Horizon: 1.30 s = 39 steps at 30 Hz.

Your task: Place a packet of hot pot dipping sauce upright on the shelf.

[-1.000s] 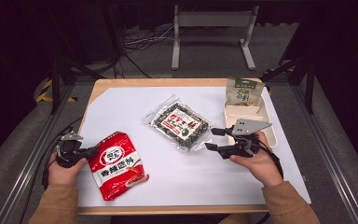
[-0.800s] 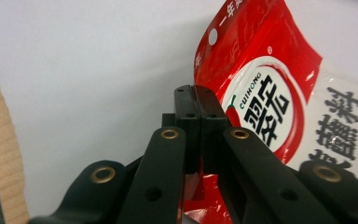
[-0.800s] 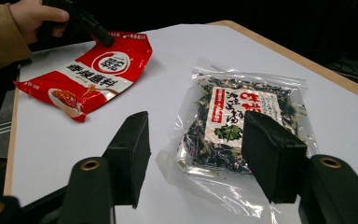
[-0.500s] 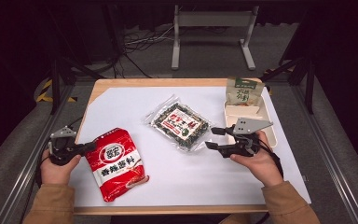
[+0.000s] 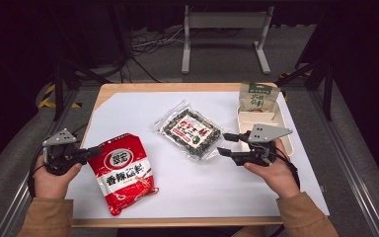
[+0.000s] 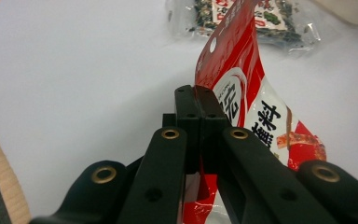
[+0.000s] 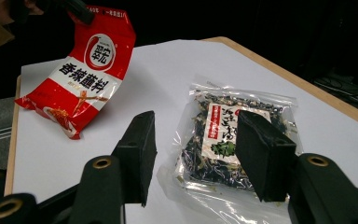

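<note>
The left tool (image 5: 94,150) is clamped tight, its jaws pressed together and pointing inward from the left hand (image 5: 54,173). The right tool (image 5: 225,143) points inward too; its jaws, gaping apart, have just been closing with nothing pinched between them.

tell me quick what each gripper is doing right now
left gripper: shut on the red packet.
right gripper: open, jaws just been closing, nothing gripped, hovering by the seaweed packet.

The left claw (image 5: 97,149) is clamped on the top corner of the red bag (image 5: 124,173), which lies tilted at the left of the white surface (image 5: 202,182). The right claw (image 5: 228,144), its jaws apart and closing, hovers just beside the clear seaweed pack (image 5: 191,132). A green pouch (image 5: 256,96) stands behind a beige tray (image 5: 286,138) at the right edge.
</note>
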Available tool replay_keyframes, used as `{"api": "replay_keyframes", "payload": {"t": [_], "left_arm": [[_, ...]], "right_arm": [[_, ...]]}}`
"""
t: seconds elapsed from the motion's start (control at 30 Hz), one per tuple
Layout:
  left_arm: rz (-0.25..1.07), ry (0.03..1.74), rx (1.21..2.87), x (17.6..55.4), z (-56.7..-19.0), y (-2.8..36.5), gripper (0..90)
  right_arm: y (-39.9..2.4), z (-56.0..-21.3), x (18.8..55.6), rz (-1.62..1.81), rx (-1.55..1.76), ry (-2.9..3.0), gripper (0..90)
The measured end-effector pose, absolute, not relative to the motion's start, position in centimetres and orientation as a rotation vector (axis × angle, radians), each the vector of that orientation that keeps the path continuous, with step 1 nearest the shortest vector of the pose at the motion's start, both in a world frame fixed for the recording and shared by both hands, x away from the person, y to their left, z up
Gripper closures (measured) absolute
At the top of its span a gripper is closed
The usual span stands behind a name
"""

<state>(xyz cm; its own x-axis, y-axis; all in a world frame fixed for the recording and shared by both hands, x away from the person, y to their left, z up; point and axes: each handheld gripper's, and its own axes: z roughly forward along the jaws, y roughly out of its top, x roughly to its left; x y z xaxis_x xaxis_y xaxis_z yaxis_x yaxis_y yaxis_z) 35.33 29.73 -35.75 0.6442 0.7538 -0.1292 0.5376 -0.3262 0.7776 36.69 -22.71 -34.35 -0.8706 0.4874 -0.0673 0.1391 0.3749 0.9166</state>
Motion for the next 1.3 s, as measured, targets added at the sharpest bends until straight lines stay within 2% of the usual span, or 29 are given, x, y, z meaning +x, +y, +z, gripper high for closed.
{"api": "replay_keyframes", "payload": {"t": [0.47,0.67,1.3], "left_arm": [[0.35,0.831,2.053,32.5,-31.6,28.1,89.9],[0.345,0.739,2.102,30.8,-29.4,26.2,90.0],[0.363,0.553,2.159,28.4,-26.0,22.1,90.0]], "right_arm": [[-22.6,-33.5,36.0,1.495,0.513,2.265,51.2],[-22.4,-32.7,35.5,1.519,0.481,2.249,51.2],[-20.5,-31.8,34.6,1.574,0.341,2.313,52.4]]}}
